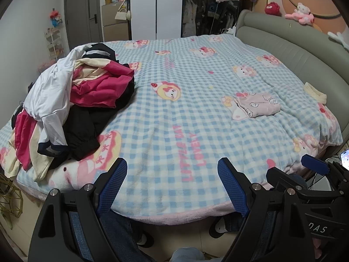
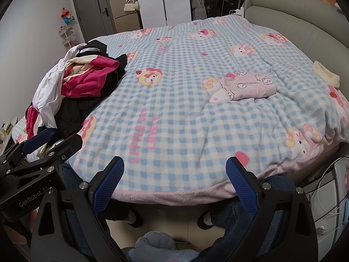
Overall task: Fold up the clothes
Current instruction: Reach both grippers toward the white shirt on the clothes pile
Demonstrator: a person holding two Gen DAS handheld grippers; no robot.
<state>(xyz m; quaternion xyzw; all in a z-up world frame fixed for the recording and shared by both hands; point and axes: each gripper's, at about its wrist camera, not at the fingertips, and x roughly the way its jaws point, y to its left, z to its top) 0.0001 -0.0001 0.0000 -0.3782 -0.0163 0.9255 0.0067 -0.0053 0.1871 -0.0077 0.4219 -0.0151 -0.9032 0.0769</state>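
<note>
A heap of unfolded clothes point(image 1: 72, 107), white, pink, cream and black, lies at the left side of the bed; it also shows in the right wrist view point(image 2: 72, 93). A folded pale pink printed garment point(image 1: 257, 106) lies flat at the right side, also in the right wrist view point(image 2: 248, 86). My left gripper point(image 1: 172, 168) is open and empty above the bed's near edge. My right gripper point(image 2: 174, 166) is open and empty beside it, also over the near edge. Each gripper's side shows in the other's view.
The bed carries a blue checked cartoon blanket point(image 1: 174, 113) with a grey padded headboard point(image 1: 294, 50) on the right. A cream cloth point(image 1: 315, 92) lies by the headboard. A wardrobe, door and shelves stand behind. My legs and slippers are below the bed edge.
</note>
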